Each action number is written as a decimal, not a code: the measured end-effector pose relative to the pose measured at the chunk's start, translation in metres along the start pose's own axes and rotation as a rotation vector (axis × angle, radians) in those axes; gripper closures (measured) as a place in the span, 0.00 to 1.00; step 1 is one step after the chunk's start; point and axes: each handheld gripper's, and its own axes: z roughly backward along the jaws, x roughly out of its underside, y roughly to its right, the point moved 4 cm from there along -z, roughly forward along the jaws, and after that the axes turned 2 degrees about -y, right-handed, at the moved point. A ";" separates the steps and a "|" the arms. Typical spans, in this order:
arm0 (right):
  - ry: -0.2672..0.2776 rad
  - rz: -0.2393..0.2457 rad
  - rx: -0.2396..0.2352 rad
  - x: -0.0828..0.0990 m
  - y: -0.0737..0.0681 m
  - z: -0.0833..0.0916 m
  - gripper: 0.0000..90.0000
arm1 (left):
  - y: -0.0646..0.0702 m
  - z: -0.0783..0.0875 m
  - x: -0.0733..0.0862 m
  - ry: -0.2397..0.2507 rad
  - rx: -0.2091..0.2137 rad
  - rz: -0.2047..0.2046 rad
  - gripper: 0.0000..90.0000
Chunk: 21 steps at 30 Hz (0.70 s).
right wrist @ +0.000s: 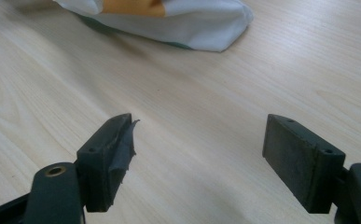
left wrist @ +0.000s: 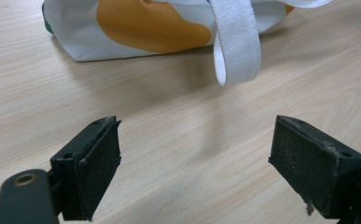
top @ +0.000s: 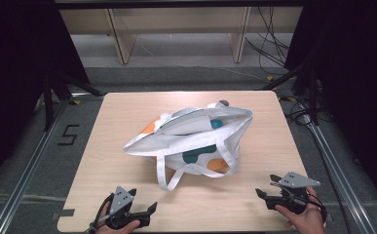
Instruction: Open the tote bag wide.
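High view, nearest edge first: the left gripper (top: 147, 210) is held low over the near left corner of the light wooden table (top: 127, 117), and the right gripper (top: 265, 188) is held over the near right corner, each in one of the person's hands. Both point toward the middle with their jaws spread wide and nothing between them, well apart from each other. Farther in, at the table's centre, lies a white tote bag (top: 196, 141) with orange and teal patches, slumped on its side with its mouth open toward the far right. One white strap (top: 169, 178) loops out toward the near edge, resting on the wood. Beyond the table stands pale wooden shelving (top: 176, 24).
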 end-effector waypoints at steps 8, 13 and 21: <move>0.001 -0.005 0.004 0.000 0.000 0.000 0.29 | -0.001 0.000 0.000 -0.001 -0.007 0.003 0.17; 0.000 -0.014 -0.004 0.000 0.000 0.000 0.28 | -0.002 0.000 0.000 -0.009 0.001 0.000 0.17; -0.007 -0.026 -0.008 -0.001 -0.001 0.000 0.26 | -0.002 0.000 0.000 0.002 -0.004 0.052 0.19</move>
